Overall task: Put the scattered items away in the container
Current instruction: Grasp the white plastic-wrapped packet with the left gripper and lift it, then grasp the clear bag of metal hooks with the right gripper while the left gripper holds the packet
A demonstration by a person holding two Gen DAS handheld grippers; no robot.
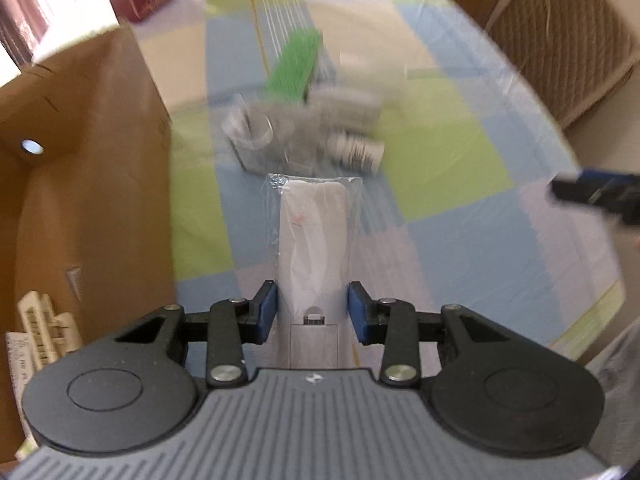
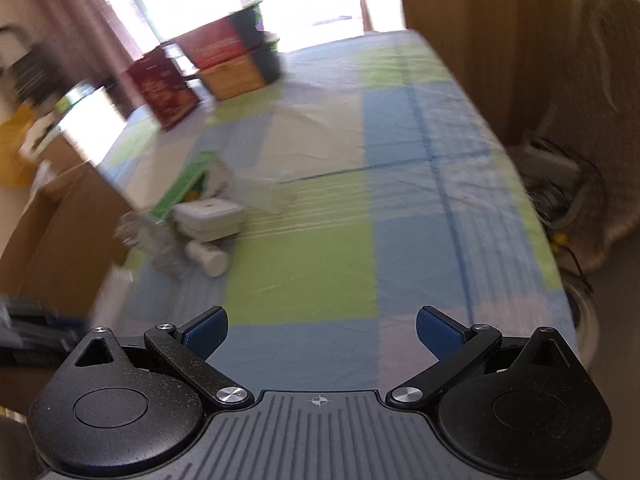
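Note:
My left gripper [image 1: 312, 312] is shut on a grey remote-like bar [image 1: 312, 240] wrapped in clear plastic, held by its near end and pointing away over the checked tablecloth [image 1: 460, 232]. Just left of it stands the brown cardboard box [image 1: 80, 160], open at the top. Beyond the bar lies a blurred heap: a green box [image 1: 298, 64], a clear cup [image 1: 250, 130], a white case [image 1: 344, 106] and a white bottle [image 1: 358, 152]. My right gripper [image 2: 322, 330] is open and empty above the cloth, well right of that heap [image 2: 208, 218].
Papers or packets [image 1: 36, 332] lie inside the cardboard box. Red and orange boxes [image 2: 224, 60] stand at the table's far end. A wicker chair [image 1: 560, 48] sits beyond the right table edge. The right gripper's tip [image 1: 592, 194] shows at the left view's right edge.

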